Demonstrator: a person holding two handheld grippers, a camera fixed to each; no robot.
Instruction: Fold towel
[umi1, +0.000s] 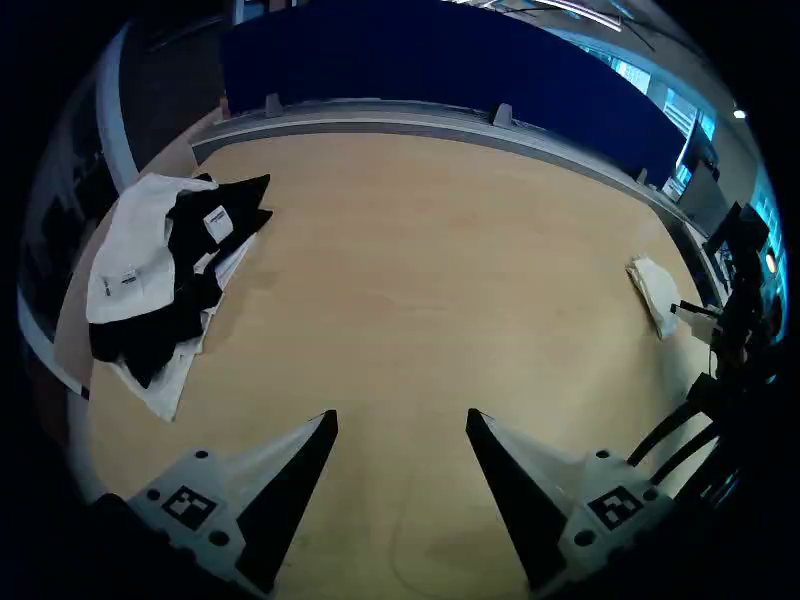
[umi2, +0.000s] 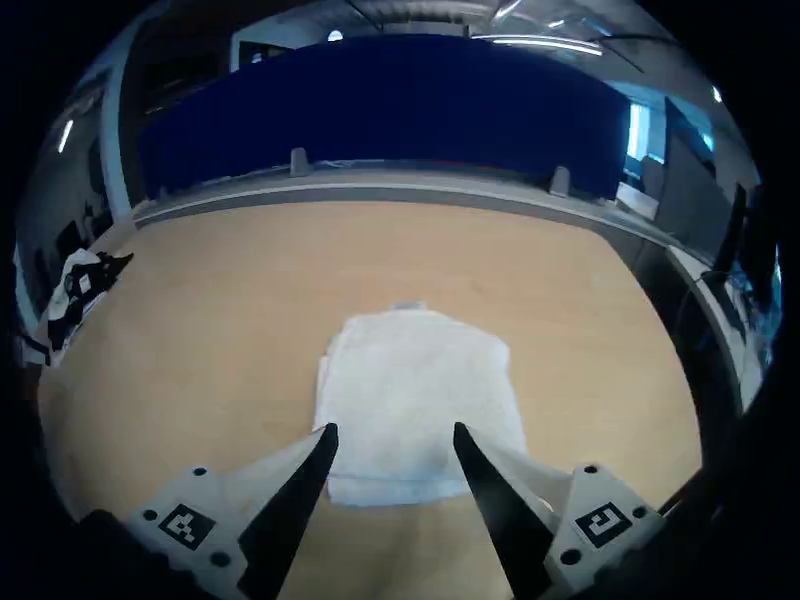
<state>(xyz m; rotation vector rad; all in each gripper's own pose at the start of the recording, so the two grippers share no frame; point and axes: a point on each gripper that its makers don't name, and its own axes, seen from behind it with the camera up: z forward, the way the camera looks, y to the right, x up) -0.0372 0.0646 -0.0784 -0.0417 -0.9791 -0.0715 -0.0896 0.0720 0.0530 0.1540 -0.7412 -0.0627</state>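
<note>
The left hand-held gripper (umi1: 401, 413) is spread wide with nothing between its fingers, poised over bare wood of the surface (umi1: 430, 260). Far off to its left lies a jumbled pile of black and white cloths (umi1: 165, 280). Towards the right edge of the surface sits the folded white towel (umi1: 655, 292), with dark gear just beyond it (possibly a stand; too dim to tell).

In the right gripper view, the right hand-held gripper (umi2: 394, 428) is also spread apart, its fingertips over the near part of the towel, which lies flat as a neat square. Whether they touch the cloth I cannot tell. A blue partition (umi2: 380, 110) runs behind the surface.
</note>
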